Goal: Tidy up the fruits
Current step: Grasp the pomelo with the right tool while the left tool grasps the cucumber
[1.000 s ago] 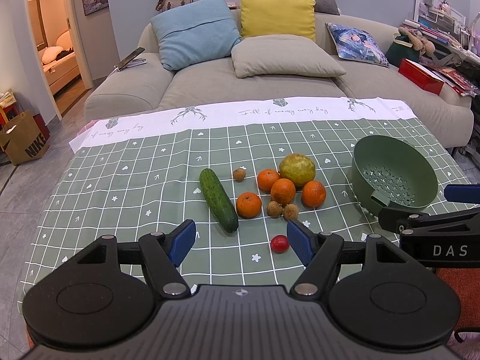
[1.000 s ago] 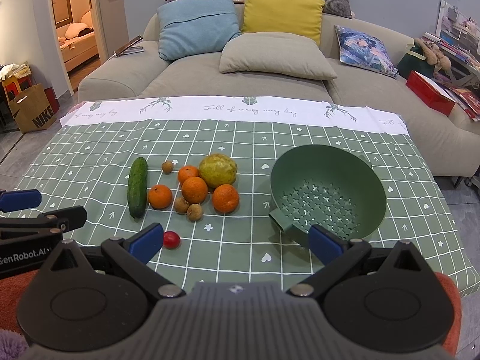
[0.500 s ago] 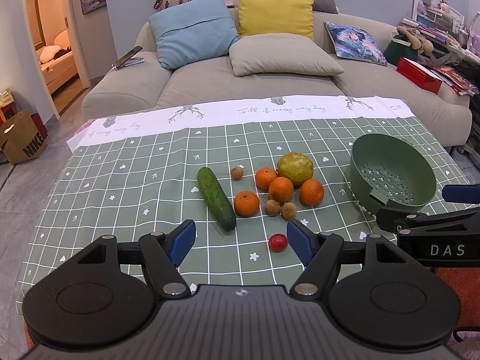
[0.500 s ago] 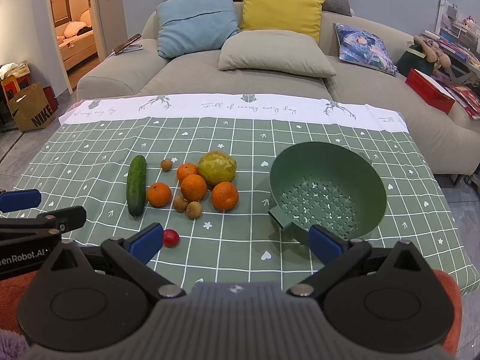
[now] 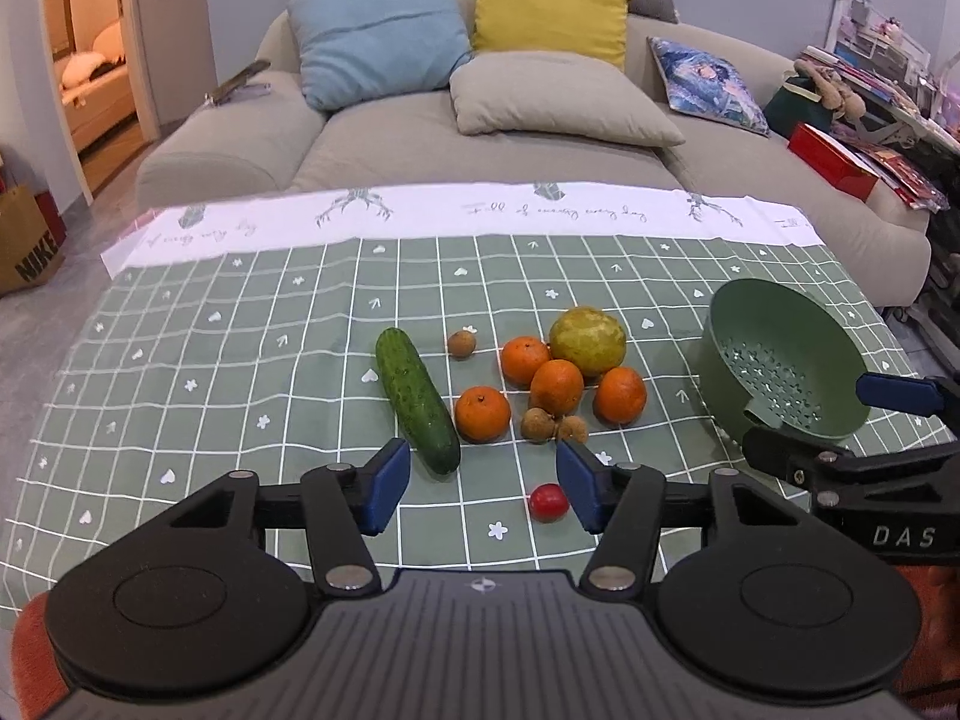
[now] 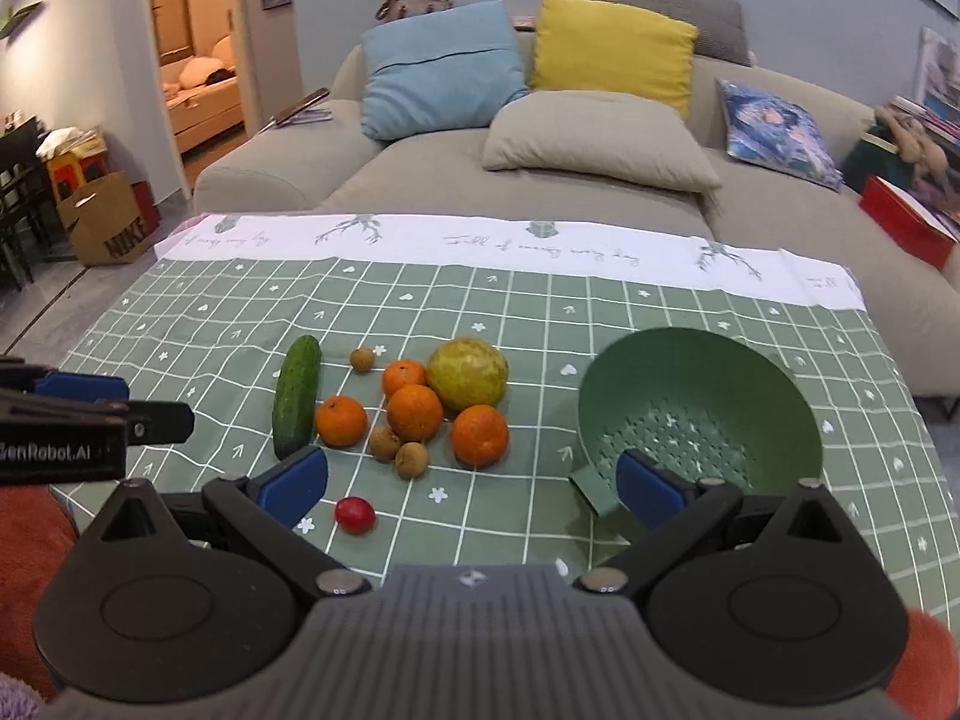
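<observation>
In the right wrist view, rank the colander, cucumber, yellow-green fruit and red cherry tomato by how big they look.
1. Green colander, clearly largest.
2. and 3. Cucumber and yellow-green fruit: the cucumber is longer, the fruit bulkier, so I won't rank them.
4. Red cherry tomato, smallest, even though it lies nearest the camera.

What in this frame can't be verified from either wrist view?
- Colander: near floor and front rim hidden by the right gripper in the right view; near rim covered by the same gripper's finger in the left view.
- Small brown fruits: too small to identify.
- Cherry tomato: whether it touches the left gripper is unclear.
</observation>
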Demonstrator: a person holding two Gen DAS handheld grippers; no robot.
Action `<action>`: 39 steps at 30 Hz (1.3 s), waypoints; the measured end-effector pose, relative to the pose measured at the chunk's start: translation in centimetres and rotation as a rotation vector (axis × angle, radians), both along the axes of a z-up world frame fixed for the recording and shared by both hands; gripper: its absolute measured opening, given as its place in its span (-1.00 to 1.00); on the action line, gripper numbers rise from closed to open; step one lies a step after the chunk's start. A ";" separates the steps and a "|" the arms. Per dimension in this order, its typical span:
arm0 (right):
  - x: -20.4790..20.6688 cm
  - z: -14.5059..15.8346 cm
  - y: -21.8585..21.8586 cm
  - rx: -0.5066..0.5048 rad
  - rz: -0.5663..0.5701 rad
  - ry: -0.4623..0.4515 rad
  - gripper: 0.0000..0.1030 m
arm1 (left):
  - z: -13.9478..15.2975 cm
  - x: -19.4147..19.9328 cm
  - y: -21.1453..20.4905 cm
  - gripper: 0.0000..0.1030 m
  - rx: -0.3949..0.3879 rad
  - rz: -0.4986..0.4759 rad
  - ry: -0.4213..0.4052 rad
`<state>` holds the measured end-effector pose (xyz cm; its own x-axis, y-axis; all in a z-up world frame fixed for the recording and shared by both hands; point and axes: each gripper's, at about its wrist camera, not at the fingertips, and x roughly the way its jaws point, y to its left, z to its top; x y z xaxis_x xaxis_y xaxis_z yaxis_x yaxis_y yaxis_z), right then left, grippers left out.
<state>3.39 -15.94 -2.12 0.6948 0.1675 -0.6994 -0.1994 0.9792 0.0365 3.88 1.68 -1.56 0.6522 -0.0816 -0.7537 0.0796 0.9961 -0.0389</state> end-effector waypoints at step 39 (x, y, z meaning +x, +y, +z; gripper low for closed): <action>21.8 -11.5 3.3 0.006 0.104 0.299 0.40 | -11.7 17.7 6.1 0.17 -0.187 0.246 0.332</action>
<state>25.22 -12.60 -13.59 0.4372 0.2312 -0.8691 -0.2776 0.9539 0.1141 21.58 7.78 -13.31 0.3949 -0.1093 -0.9122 -0.2056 0.9572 -0.2037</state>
